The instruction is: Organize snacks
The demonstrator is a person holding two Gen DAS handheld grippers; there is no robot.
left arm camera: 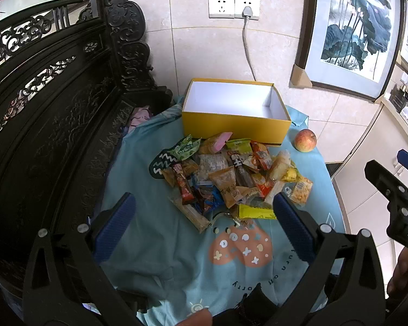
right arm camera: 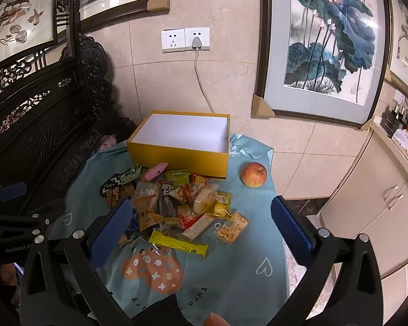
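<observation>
My left claw [left arm camera: 204, 217] is spread wide with nothing in it, hanging over the near edge of the heap, and my right claw [right arm camera: 201, 222] is just as wide and just as empty, a bit further right over the same mess. So both are free, nothing grabbed yet.

The loose pile of small crinkly snack packets [left arm camera: 228, 176] sits on the light blue printed tablecloth [left arm camera: 155, 244], right in front of the open yellow cardboard box with the white inside [left arm camera: 235, 108]. The box looks empty from here, so I'd say the sorting hasn't really started. A red-yellow apple [left arm camera: 305, 140] sits off to the right of the box, apart from the heap.

My take on doing this first pick well: go for something lying on the edge, not buried. The long yellow-green wrapped bar [right arm camera: 178, 244] at the near side lies flat and mostly clear of the others, and so does the clear bag of golden crunchy bits [right arm camera: 232, 226] on the right fringe. I'd line the pads across the bar's narrow width, come down low so one pad slips under the wrapper, and close gently, since those foil wraps slide and a hard pinch could crush what's inside. Grabbing mid-pile would probably drag two or three neighbours along.
</observation>
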